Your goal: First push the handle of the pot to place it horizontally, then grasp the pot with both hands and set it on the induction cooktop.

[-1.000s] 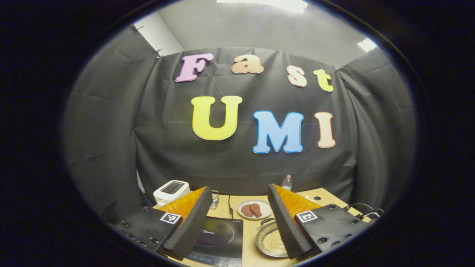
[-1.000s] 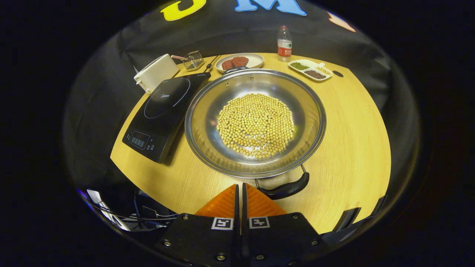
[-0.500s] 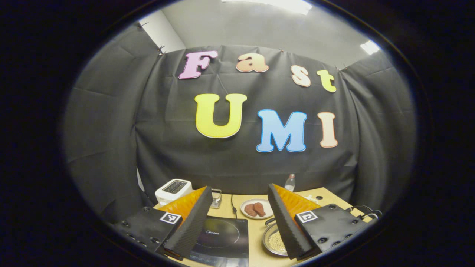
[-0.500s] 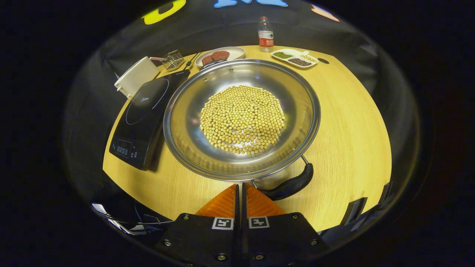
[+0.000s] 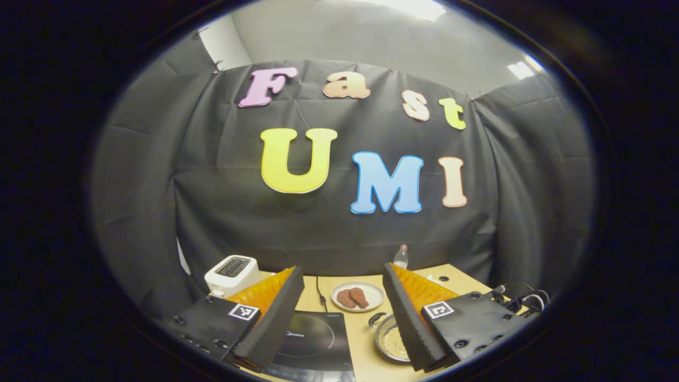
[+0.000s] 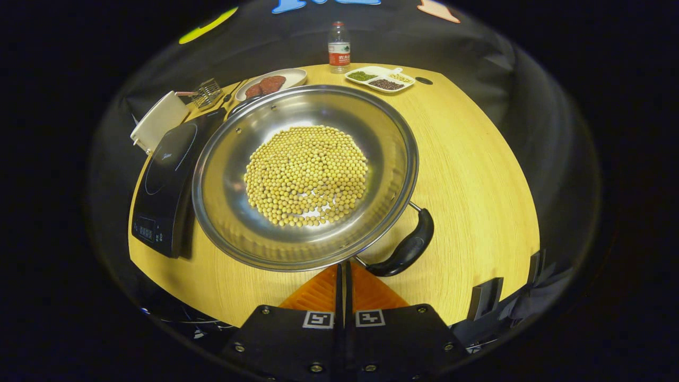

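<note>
- One pot (image 6: 305, 178) stands on the bench (image 6: 477, 175) in the right gripper view, a wide steel pan with a heap of yellow beans (image 6: 306, 175) in its middle; the beans are too many to count.
- Two black handles belong to the pot; the near handle (image 6: 406, 249) sticks out at its lower right rim, and the far handle (image 6: 238, 105) is only a sliver behind the upper left rim.
- One induction cooktop (image 6: 164, 185) lies just beside the pot on its left; the pot's rim hides part of its edge, so I cannot tell whether they touch.
- The right gripper (image 6: 343, 273) has its jaws pressed together with nothing between them, the tips just below the pot's near rim and close to the near handle; whether they touch the rim is hard to tell.
- The left gripper (image 5: 342, 313) is held high with its jaws spread wide and empty; between them the cooktop and part of the pot show far below, the pot half hidden by one finger.
- At the back of the bench: one white toaster (image 6: 159, 121), cut by the bench edge; one small wire basket (image 6: 206, 93); one plate (image 6: 286, 77) with two brown pieces of food; one bottle (image 6: 338, 49); one divided tray (image 6: 381, 79) with three fillings.
</note>
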{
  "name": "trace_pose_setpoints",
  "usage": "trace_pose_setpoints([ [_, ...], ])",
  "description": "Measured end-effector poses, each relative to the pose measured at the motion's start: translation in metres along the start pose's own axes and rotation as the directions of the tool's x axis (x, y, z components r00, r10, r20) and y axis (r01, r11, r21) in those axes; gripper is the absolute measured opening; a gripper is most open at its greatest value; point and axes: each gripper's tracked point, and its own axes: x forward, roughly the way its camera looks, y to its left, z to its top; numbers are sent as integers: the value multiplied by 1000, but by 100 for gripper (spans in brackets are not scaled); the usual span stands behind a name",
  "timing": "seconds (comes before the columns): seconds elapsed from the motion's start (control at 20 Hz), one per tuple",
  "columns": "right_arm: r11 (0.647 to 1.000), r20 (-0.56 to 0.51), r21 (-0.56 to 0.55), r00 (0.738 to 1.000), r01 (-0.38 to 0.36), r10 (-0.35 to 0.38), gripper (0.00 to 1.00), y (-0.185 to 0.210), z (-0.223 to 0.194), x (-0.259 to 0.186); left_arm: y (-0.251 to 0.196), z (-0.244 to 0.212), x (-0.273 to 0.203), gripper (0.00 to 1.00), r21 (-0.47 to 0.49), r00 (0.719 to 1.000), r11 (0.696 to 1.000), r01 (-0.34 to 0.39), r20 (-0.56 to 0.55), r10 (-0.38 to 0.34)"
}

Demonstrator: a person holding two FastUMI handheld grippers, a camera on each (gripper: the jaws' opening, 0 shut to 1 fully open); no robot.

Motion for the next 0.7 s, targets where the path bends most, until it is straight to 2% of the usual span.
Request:
trace_pose_setpoints([
  [0.3,1000,-15,-26,1000,-8,7,1,-26,3,4,-26,11,2,95,24,1000,999,-22,14,22],
  [0.7,997,-24,38,997,-69,70,1,-58,17,12,-60,11,2,95,44,997,996,-74,-1,74],
])
